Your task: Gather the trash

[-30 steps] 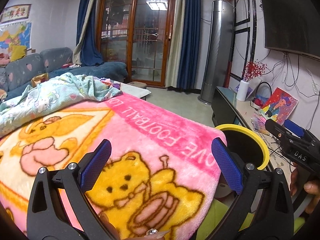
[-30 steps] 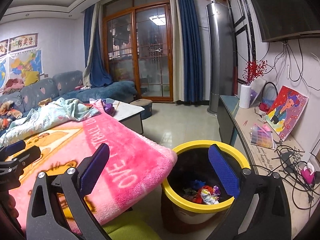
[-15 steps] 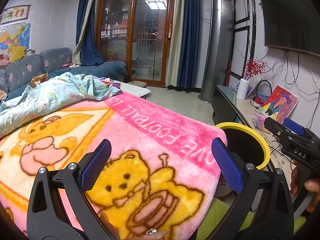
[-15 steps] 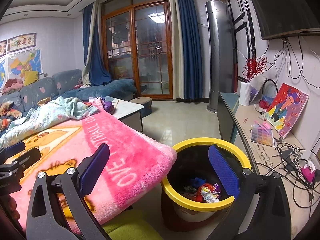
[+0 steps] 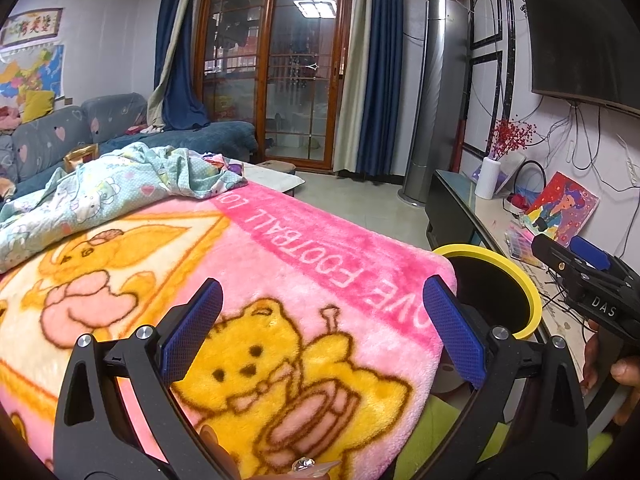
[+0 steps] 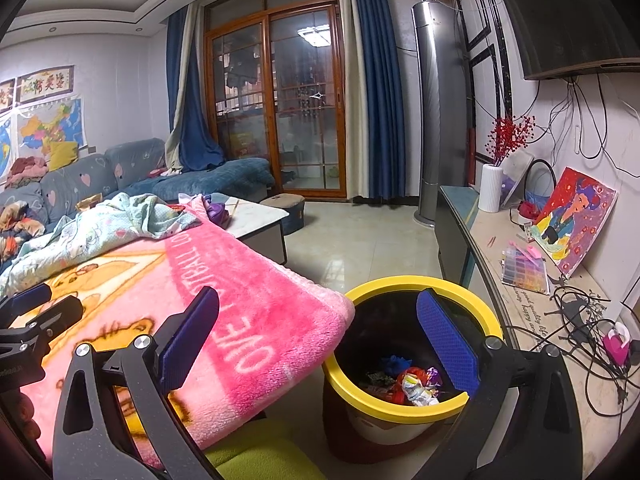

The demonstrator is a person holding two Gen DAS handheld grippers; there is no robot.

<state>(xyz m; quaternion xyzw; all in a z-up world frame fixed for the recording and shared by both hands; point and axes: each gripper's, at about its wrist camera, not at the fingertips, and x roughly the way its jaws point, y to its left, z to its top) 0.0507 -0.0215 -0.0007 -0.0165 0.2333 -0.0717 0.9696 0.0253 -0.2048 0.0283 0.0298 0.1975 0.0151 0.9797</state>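
Note:
A black bin with a yellow rim (image 6: 404, 412) stands on the floor beside the pink blanket's corner, also seen as the yellow rim (image 5: 516, 276) in the left wrist view. Crumpled colourful wrappers (image 6: 412, 384) lie at its bottom. My right gripper (image 6: 320, 336) hangs open above the bin's near left side, nothing between its blue pads. My left gripper (image 5: 320, 328) is open over the pink cartoon blanket (image 5: 256, 304), empty. The right gripper's body (image 5: 588, 284) shows at the right of the left wrist view, held by a hand.
A light blue quilt (image 5: 104, 196) is heaped on the blanket's far left. A low TV cabinet (image 6: 532, 320) with cables, a painting (image 6: 576, 220) and a white vase (image 6: 491, 188) runs along the right. A white coffee table (image 6: 256, 216) and tiled floor lie beyond.
Both views have crept slightly; the right gripper has drifted a little and the bin sits marginally lower in its view. Both grippers stay open and empty.

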